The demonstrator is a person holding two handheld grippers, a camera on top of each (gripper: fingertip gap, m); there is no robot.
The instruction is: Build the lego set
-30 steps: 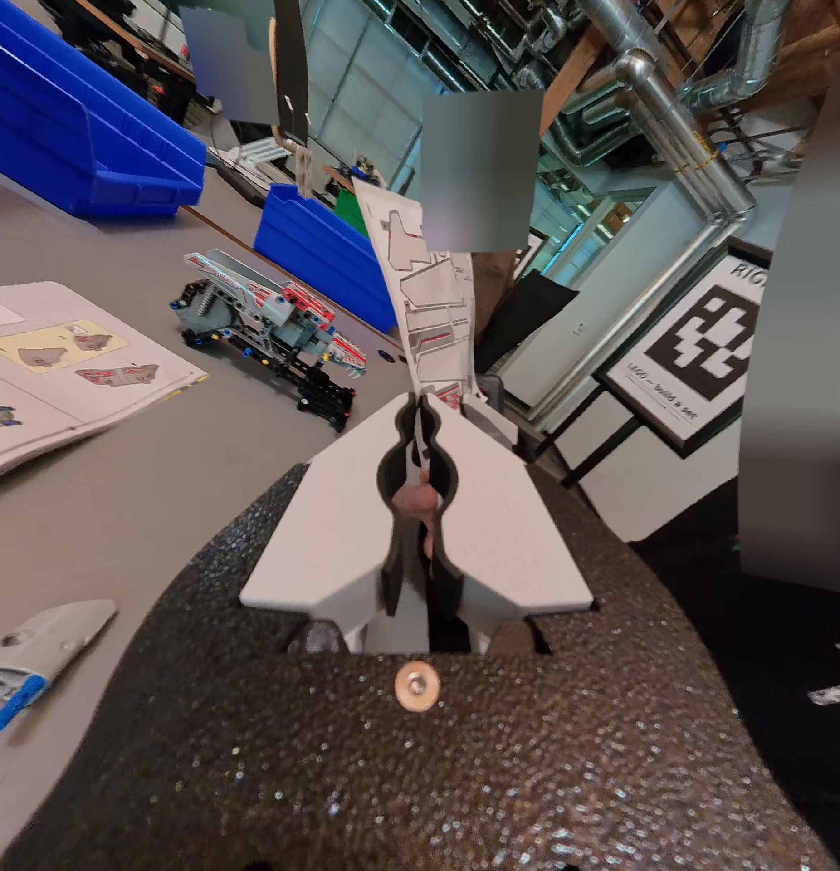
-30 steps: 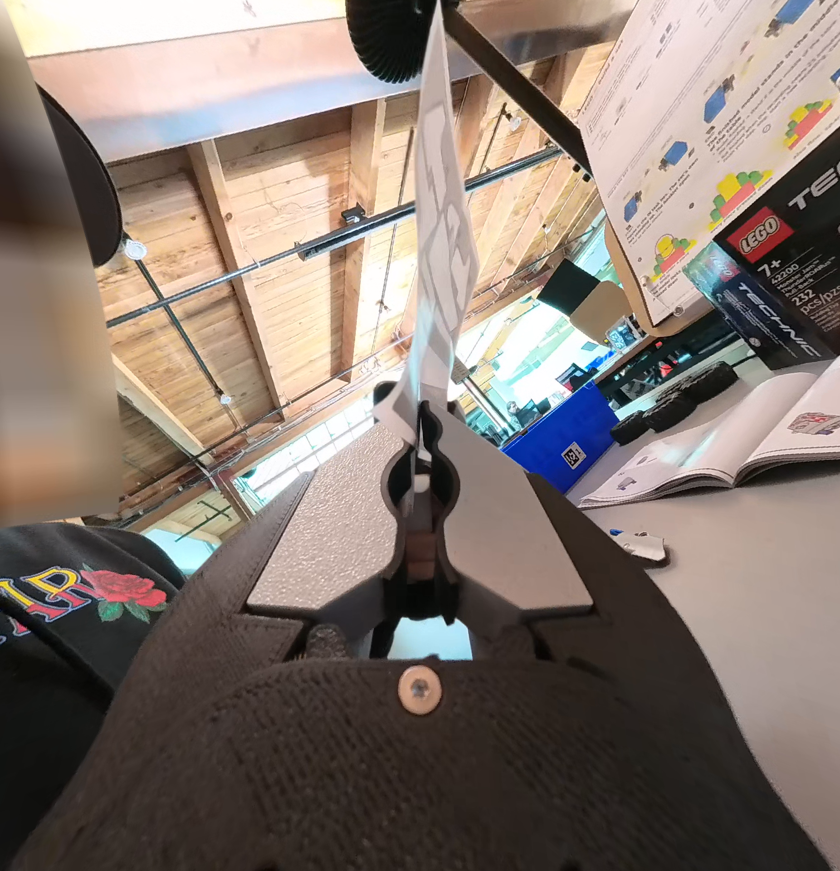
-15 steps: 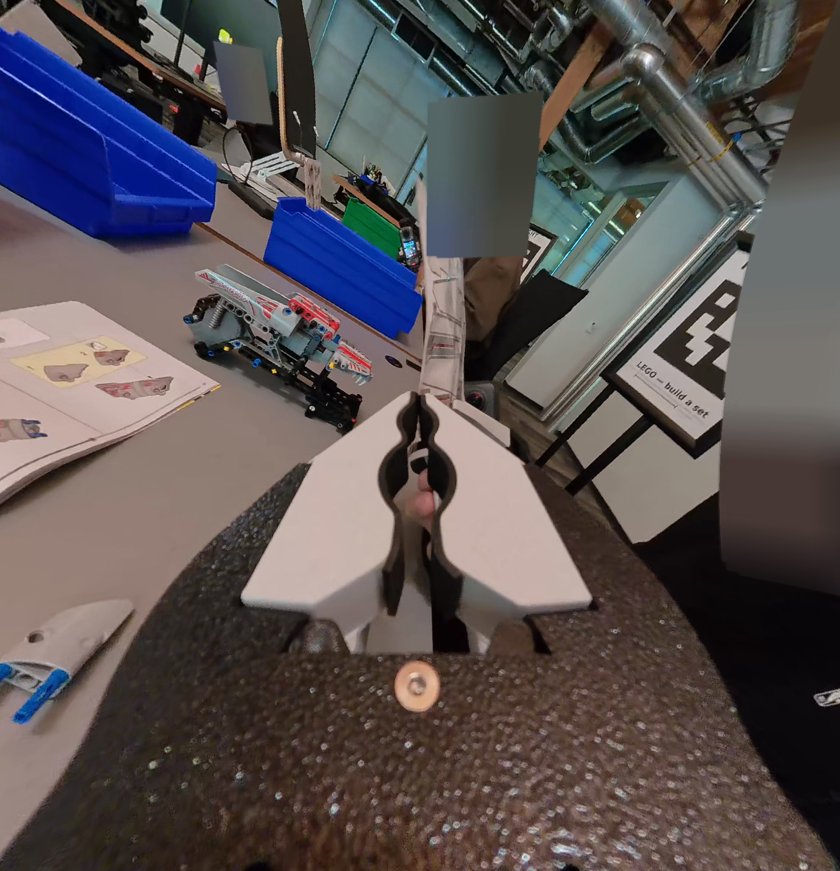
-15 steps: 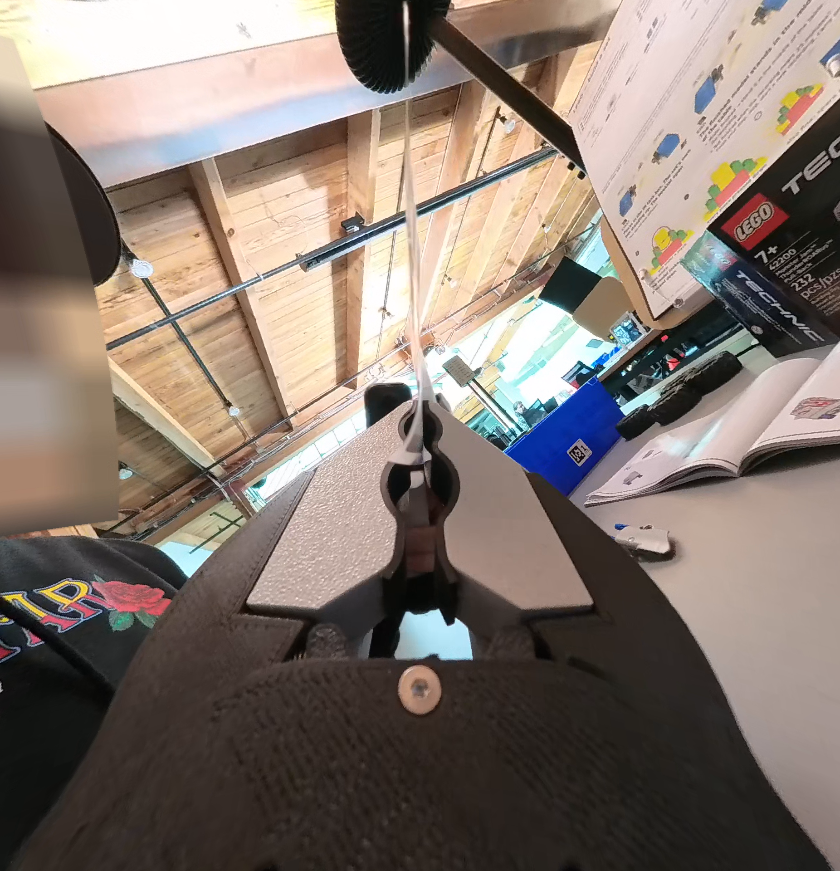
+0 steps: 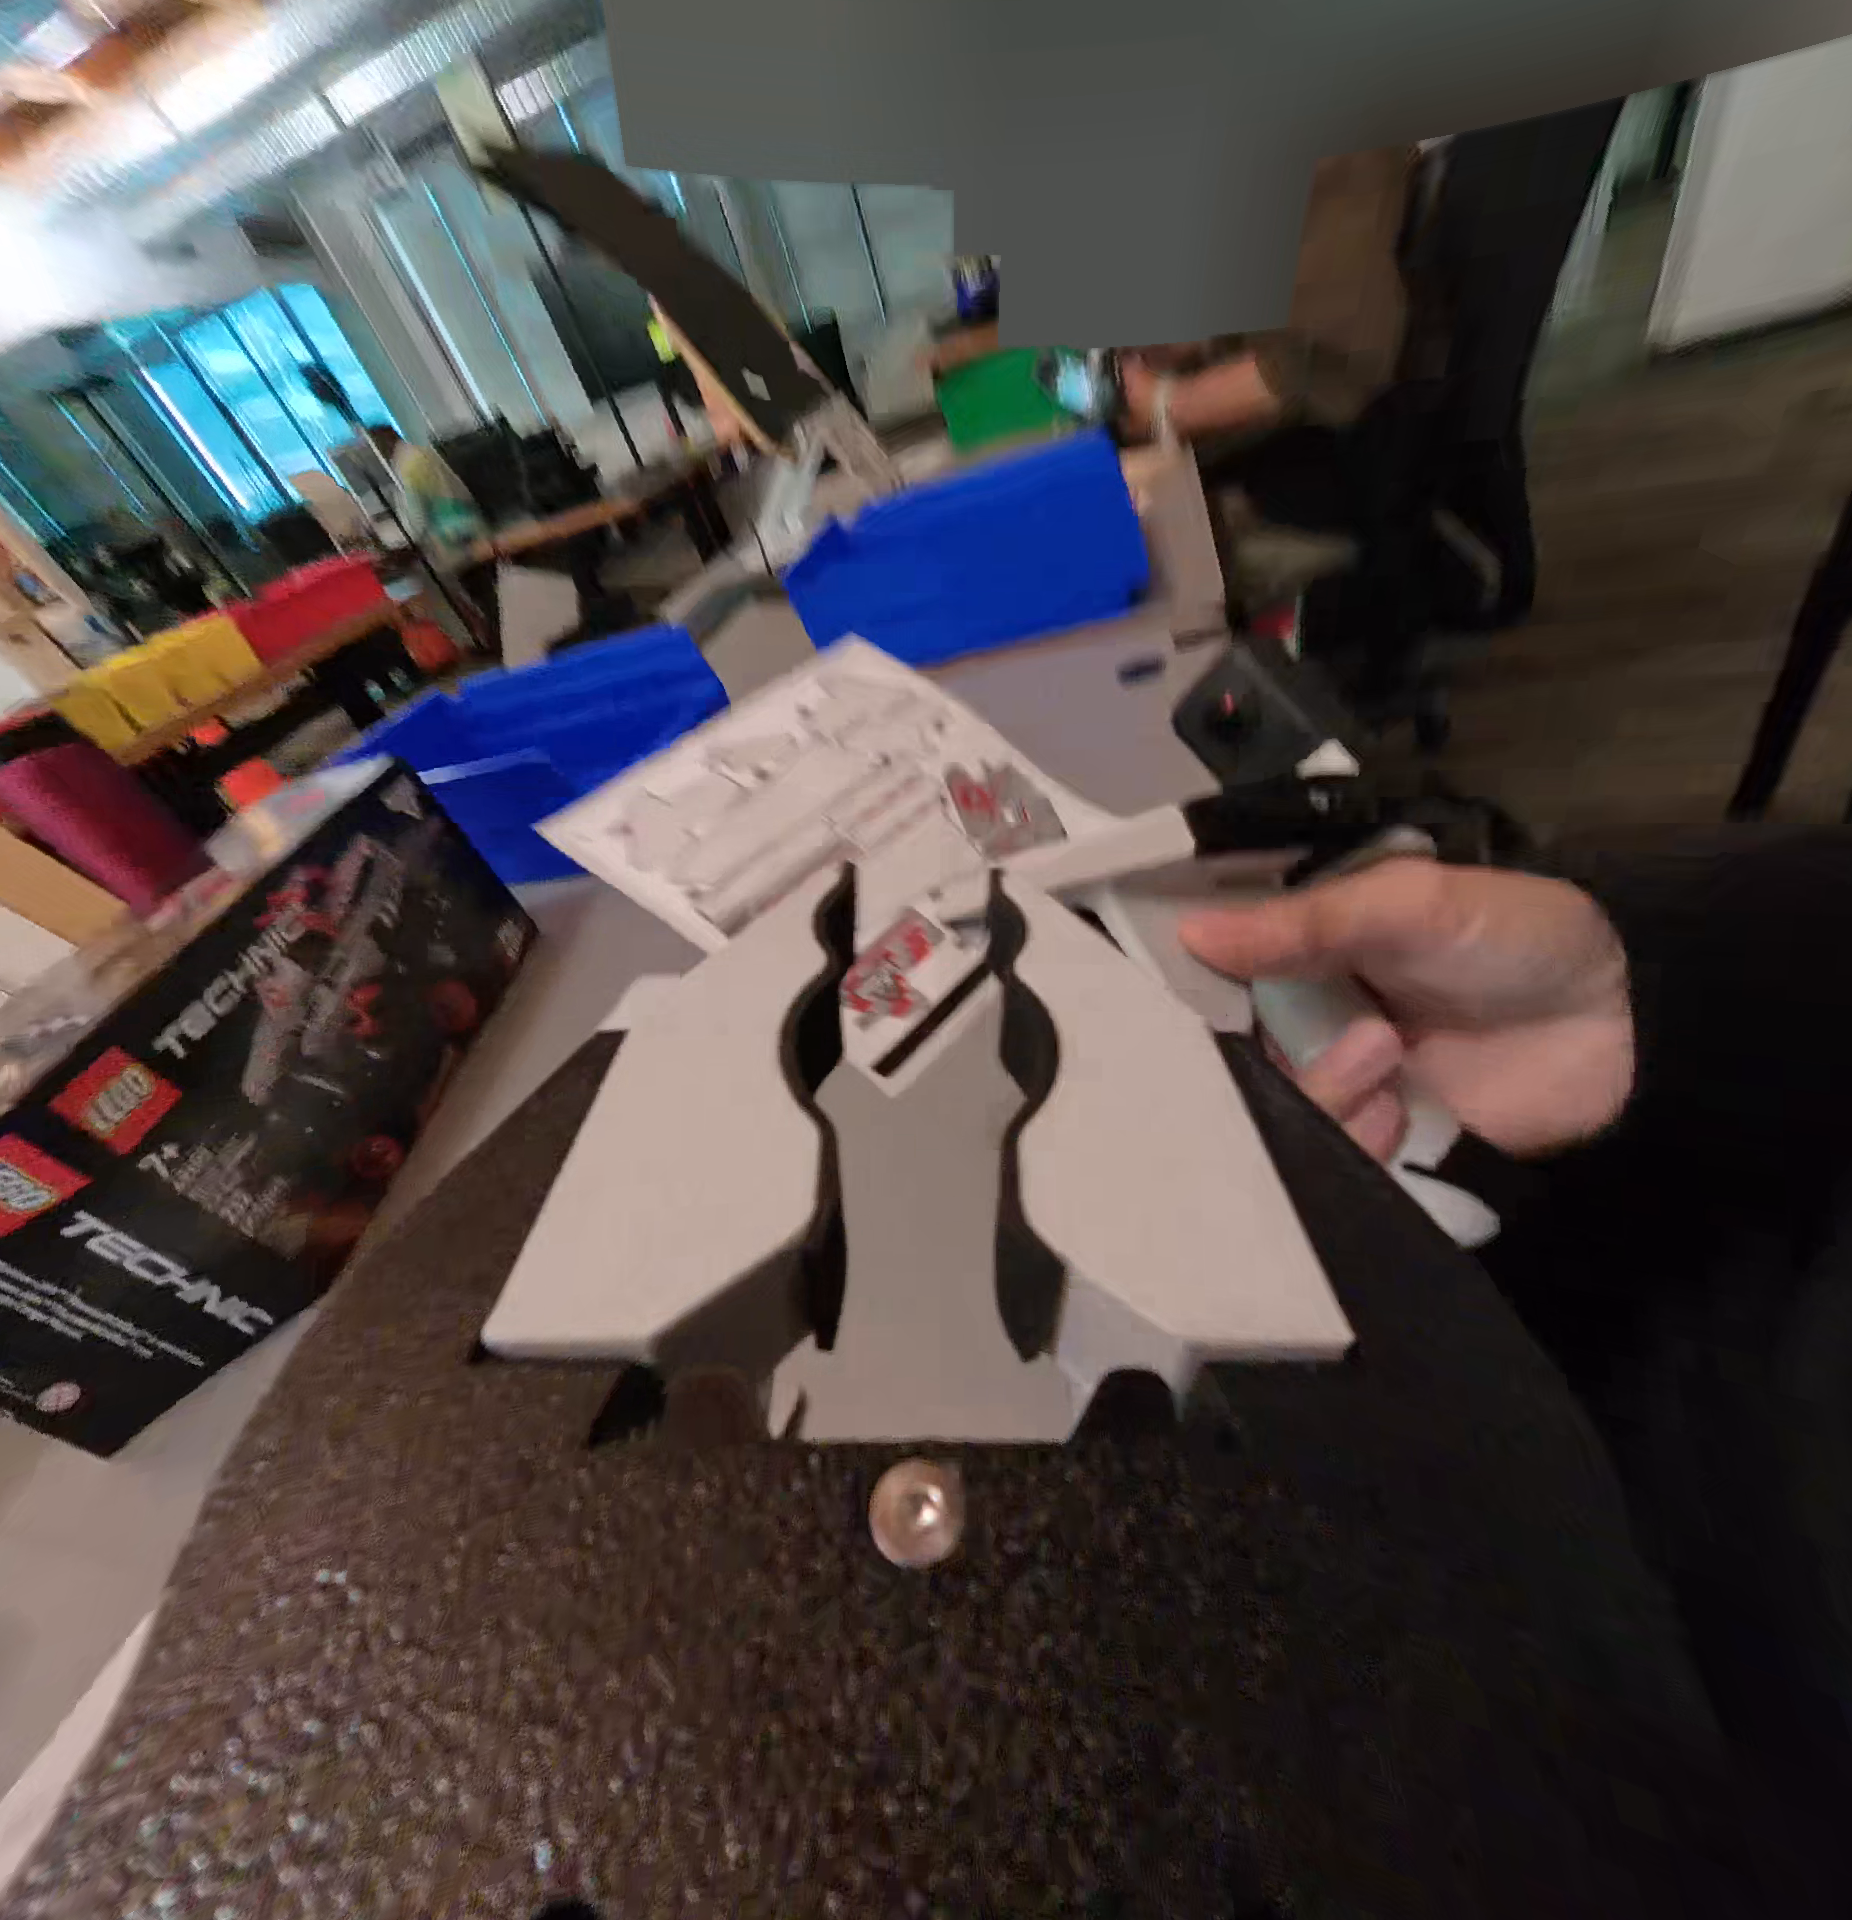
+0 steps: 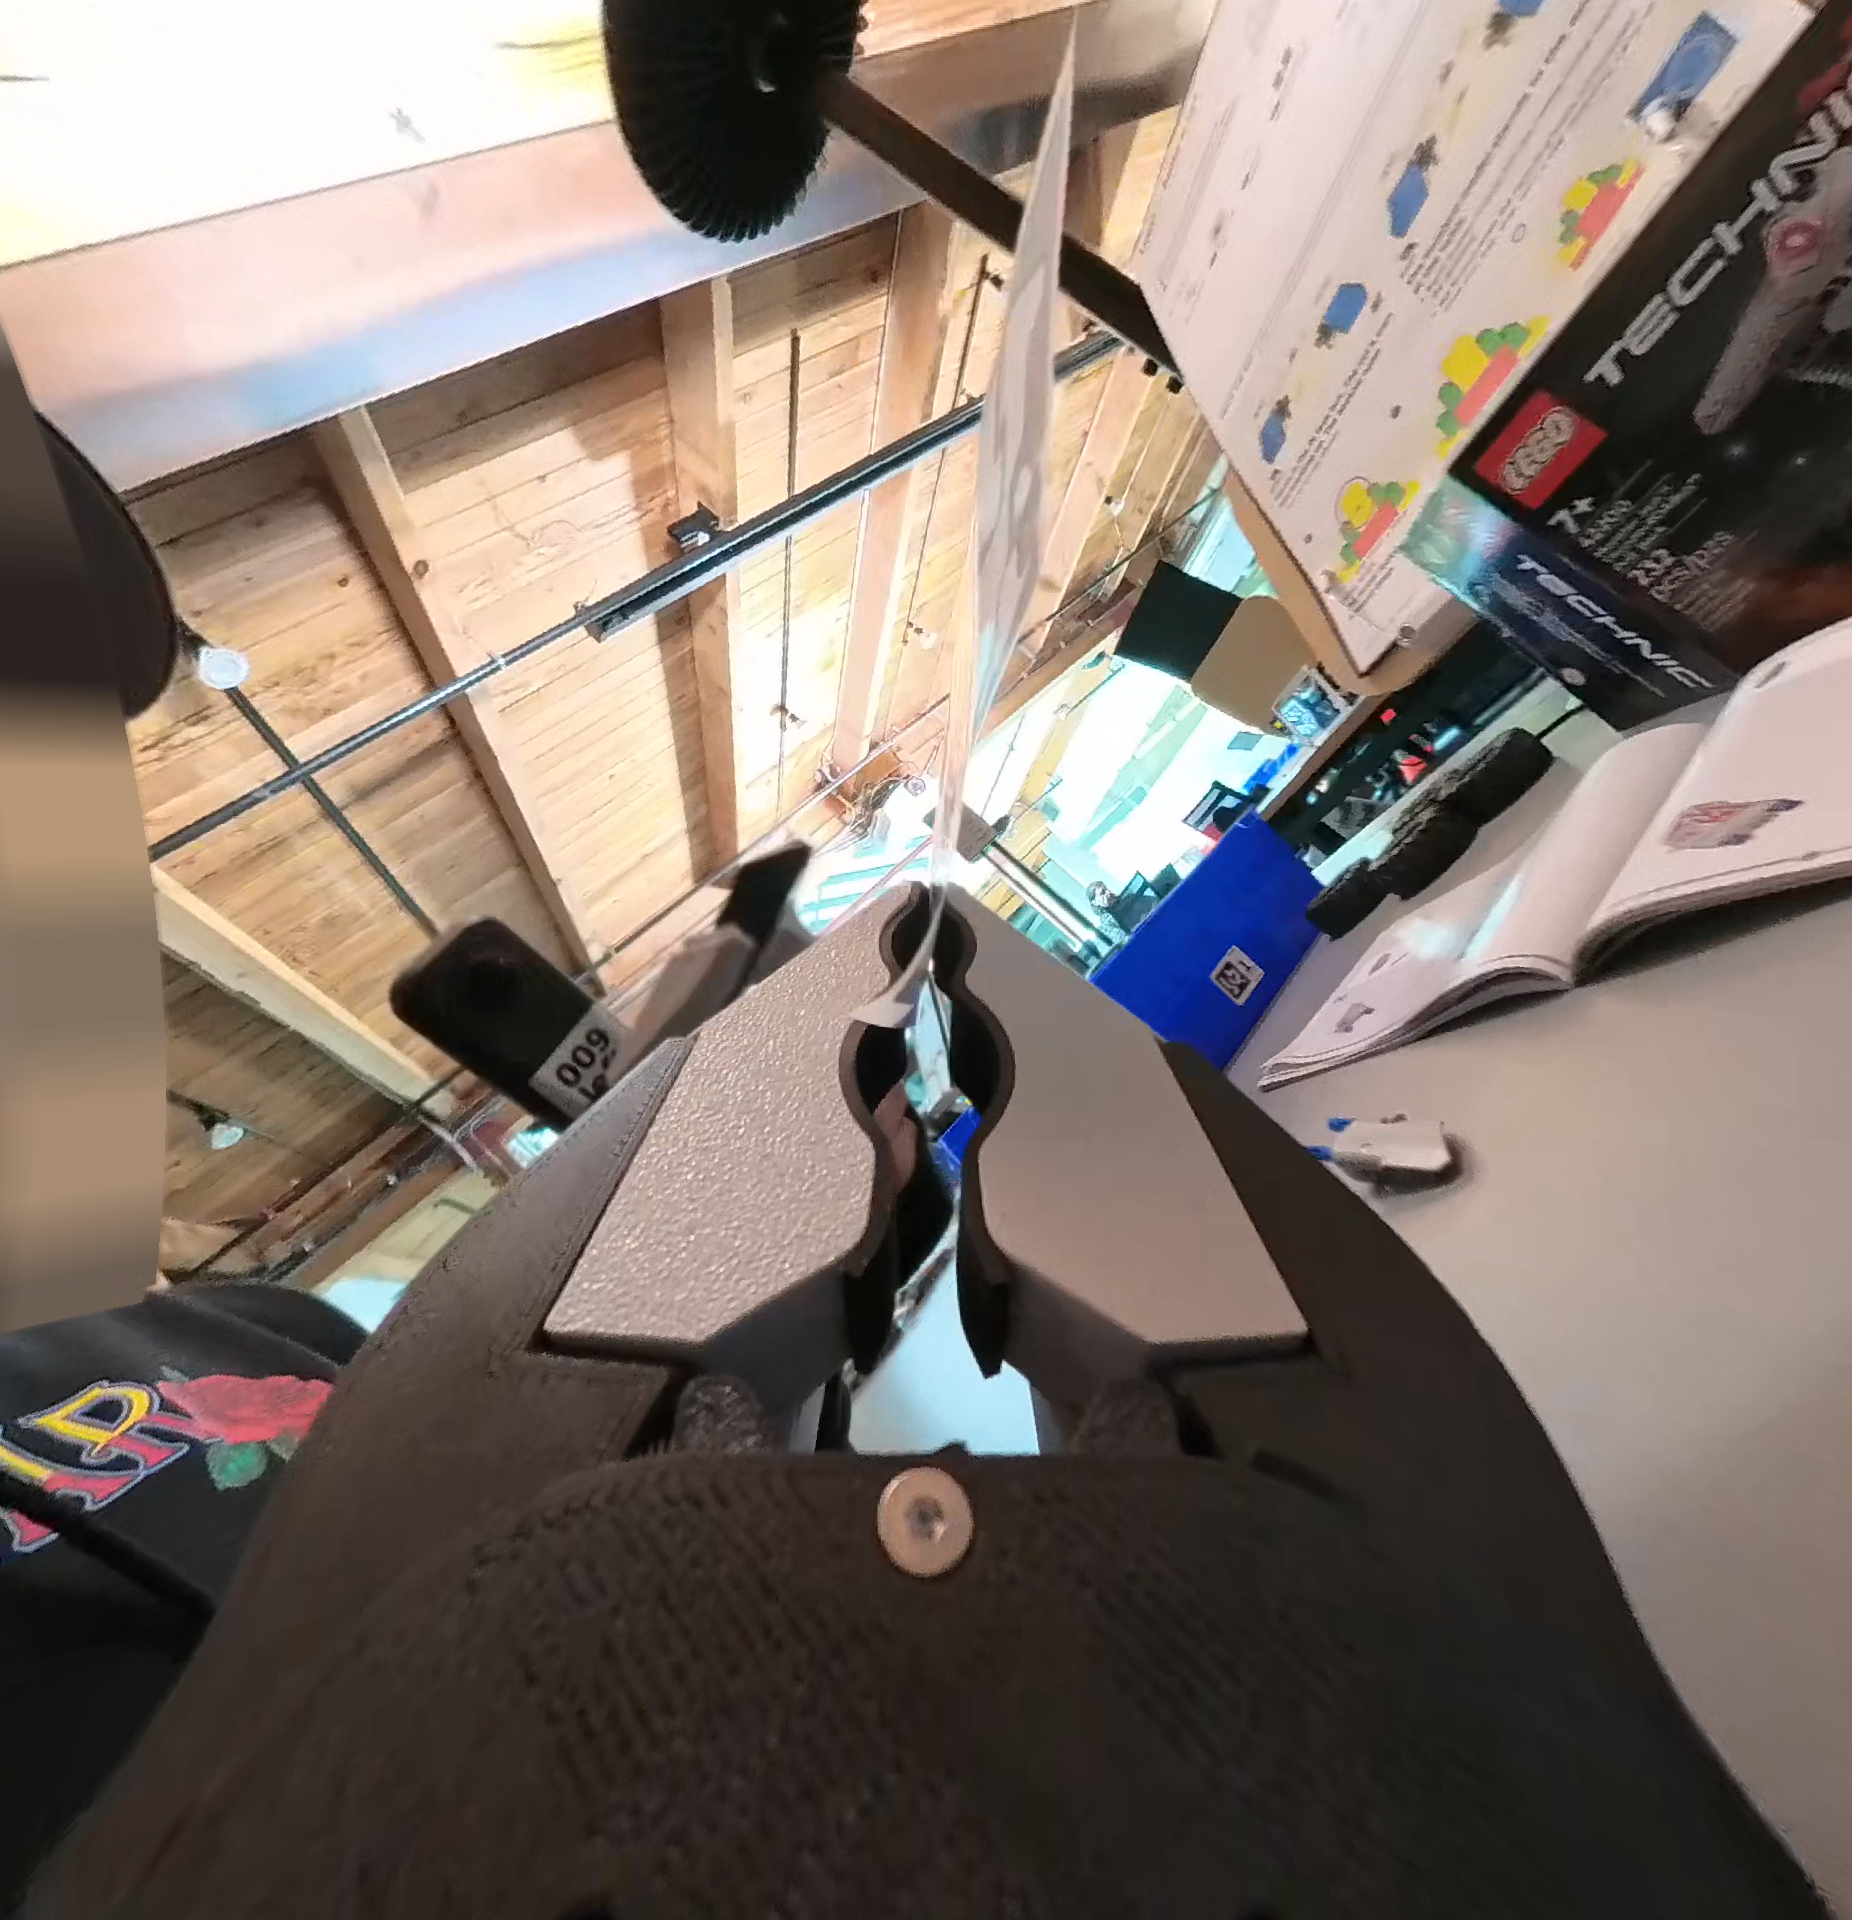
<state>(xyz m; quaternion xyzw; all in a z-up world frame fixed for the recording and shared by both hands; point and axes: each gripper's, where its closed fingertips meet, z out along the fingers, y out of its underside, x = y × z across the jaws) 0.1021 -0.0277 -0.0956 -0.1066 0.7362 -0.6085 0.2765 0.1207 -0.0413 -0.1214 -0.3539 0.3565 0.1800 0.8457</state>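
Note:
My left gripper (image 5: 922,894) is open and empty, its jaws wide apart. Just beyond its tips is a white sticker sheet (image 5: 797,800) with grey and red stickers, blurred by motion. The right gripper (image 5: 1130,842) pinches the sheet's right edge, with a hand (image 5: 1441,997) on its handle. In the right wrist view my right gripper (image 6: 932,914) is shut on the sticker sheet (image 6: 1015,468), which stands edge-on and rises from the tips. The left gripper's white finger (image 6: 745,904) shows just left of it, apart from the sheet.
A black Lego box (image 5: 205,1091) stands on the grey table (image 5: 49,1538), with blue bins (image 5: 589,707) behind. The right wrist view shows an open manual (image 6: 1628,883), black tyres (image 6: 1441,831), a small grey piece with blue pins (image 6: 1389,1143) and the box (image 6: 1680,364).
My left gripper has opened, let go of the sticker sheet and swung round to face it. The right gripper alone holds the sheet and has tilted slightly.

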